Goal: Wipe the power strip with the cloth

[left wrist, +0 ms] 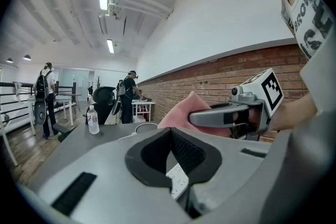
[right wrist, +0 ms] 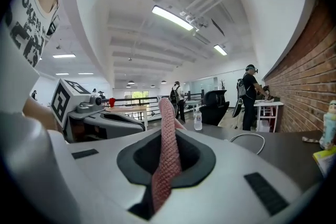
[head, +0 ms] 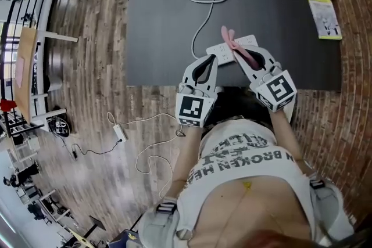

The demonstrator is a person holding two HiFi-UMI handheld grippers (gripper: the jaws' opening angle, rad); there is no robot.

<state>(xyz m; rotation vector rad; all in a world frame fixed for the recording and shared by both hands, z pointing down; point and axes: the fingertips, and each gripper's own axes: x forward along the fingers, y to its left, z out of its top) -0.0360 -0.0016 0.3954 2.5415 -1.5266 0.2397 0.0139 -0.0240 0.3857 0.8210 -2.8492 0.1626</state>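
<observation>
Head view: the power strip (head: 249, 41) lies on the dark worktop (head: 163, 38) close to its near edge, the pink cloth (head: 229, 38) draped across it, with the left tool (head: 204, 61) and right tool (head: 247, 56) over it. Left gripper view: the left tool (left wrist: 169, 134) is clenched on nothing, and the power strip (left wrist: 177, 178) shows just beneath it. Right gripper view: the right tool (right wrist: 167, 128) is clamped on the cloth (right wrist: 168, 155).

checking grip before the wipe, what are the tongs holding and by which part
Right tongs are shut on the pink cloth, pinched along a bunched fold, one end poking past the tips. Left tongs are shut and hold nothing.
</observation>
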